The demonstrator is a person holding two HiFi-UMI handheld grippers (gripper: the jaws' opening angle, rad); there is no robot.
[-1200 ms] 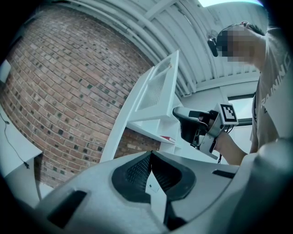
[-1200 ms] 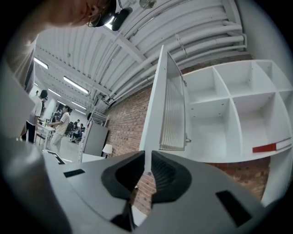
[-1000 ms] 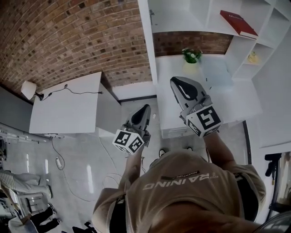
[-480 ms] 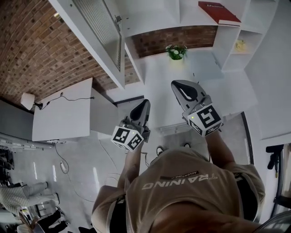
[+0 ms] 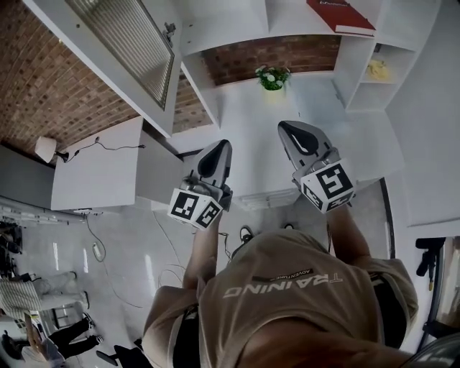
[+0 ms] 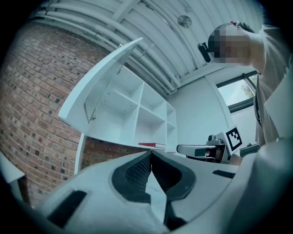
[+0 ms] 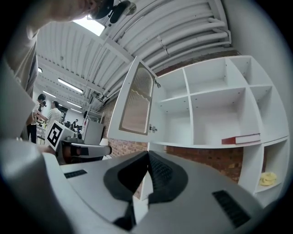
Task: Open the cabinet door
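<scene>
The door [image 5: 122, 43] stands swung wide open at upper left, ribbed pane outward, hinged to the white shelves [image 5: 215, 29]. Below it the left gripper [image 5: 219, 146] hangs in the air, jaws pressed together on nothing. 1 plant [image 5: 272, 77] sits on the counter [image 5: 244, 115]. The right gripper [image 5: 289, 129] is likewise closed and empty, well apart from the door. 1 red book [image 5: 341, 16] lies on a shelf.

I hold my left gripper [image 5: 218, 149] and my right gripper [image 5: 289, 130] out in front of me, side by side. Both have their jaws pressed together, empty.
</scene>
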